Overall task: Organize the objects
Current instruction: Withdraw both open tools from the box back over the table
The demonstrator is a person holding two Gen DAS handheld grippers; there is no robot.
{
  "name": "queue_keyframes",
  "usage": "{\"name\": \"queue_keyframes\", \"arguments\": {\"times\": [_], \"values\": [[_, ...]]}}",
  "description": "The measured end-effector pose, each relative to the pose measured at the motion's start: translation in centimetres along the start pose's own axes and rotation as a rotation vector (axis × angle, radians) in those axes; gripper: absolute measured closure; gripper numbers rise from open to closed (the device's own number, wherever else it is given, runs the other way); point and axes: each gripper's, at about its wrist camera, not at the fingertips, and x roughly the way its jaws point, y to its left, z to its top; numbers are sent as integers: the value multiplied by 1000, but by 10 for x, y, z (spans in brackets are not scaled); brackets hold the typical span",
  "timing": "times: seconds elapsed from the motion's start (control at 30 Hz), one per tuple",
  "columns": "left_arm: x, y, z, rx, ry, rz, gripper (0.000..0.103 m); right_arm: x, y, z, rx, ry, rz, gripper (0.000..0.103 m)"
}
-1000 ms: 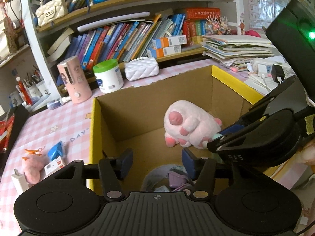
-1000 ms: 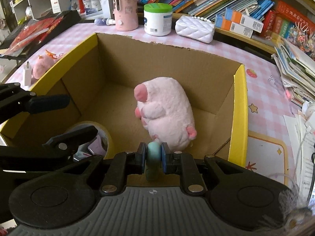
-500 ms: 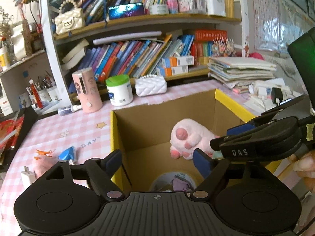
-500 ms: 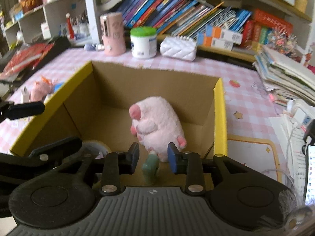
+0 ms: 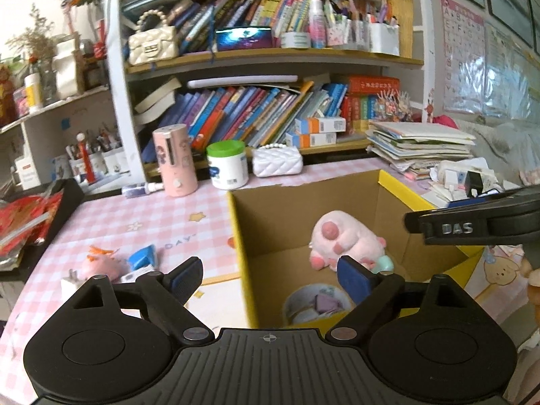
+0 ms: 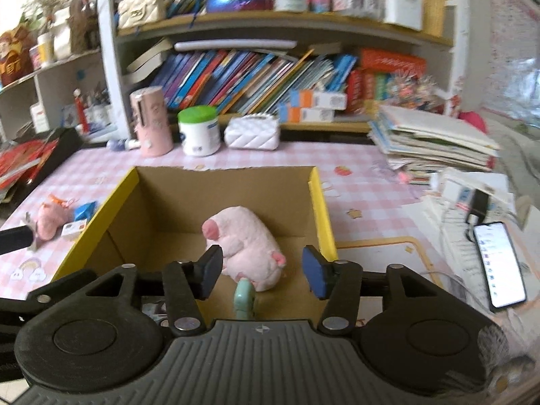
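Observation:
An open cardboard box (image 5: 238, 236) with yellow flaps (image 6: 322, 209) stands on the pink checked table. Inside lie a pink plush (image 5: 344, 239) (image 6: 246, 243), a mint green object (image 5: 384, 263) (image 6: 243, 295) beside it, and a tape roll (image 5: 317, 303). My right gripper (image 6: 263, 268) hovers above the box's near side. Its jaws are opening, and the mint object lies loose below them. My left gripper (image 5: 270, 270) hangs over the box's left wall, its jaws opening with nothing between them. A small pink toy (image 5: 101, 265) (image 6: 50, 217) and a blue packet (image 5: 141, 258) lie left of the box.
Behind the box stand a pink cylinder (image 5: 175, 162), a green-lidded white jar (image 5: 227, 165) and a white quilted purse (image 5: 276, 162), under crowded bookshelves. Stacked papers (image 6: 432, 145) and a lit phone (image 6: 499, 263) sit on the right. A black tray (image 5: 40, 222) with red packets is on the left.
The right gripper opened and let go of the mint green object, which now lies in the box. Both grippers rose and drew back from the box. The left jaws widened.

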Motion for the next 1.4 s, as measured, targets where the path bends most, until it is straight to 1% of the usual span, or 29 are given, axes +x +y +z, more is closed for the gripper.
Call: {"name": "queue_keyframes", "arguments": {"times": [0.07, 0.17, 0.23, 0.33, 0.47, 0.73, 0.97, 1.27, 1.4], "values": [[-7, 8, -5, -12, 1, 0, 14, -9, 2, -7, 27, -23, -38, 47], [-16, 18, -14, -21, 11, -1, 14, -23, 7, -22, 66, -40, -96, 47], [-21, 23, -20, -20, 20, -5, 14, -30, 11, -30, 88, -38, -121, 47], [-29, 32, -29, -21, 38, -13, 14, -36, 20, -40, 115, -4, -137, 46], [-39, 44, -41, -14, 65, -15, 14, -44, 42, -55, 121, 45, -134, 41], [-59, 72, -68, -26, 126, -25, 14, -55, 90, -84, 80, 124, -115, 41], [-73, 93, -88, -21, 169, -24, 14, -60, 127, -104, 56, 180, -79, 41], [-92, 118, -104, -42, 188, 11, 14, -63, 159, -118, 40, 225, -42, 40], [-100, 129, -110, -58, 194, 35, 14, -64, 174, -120, 19, 234, -16, 38]]}}
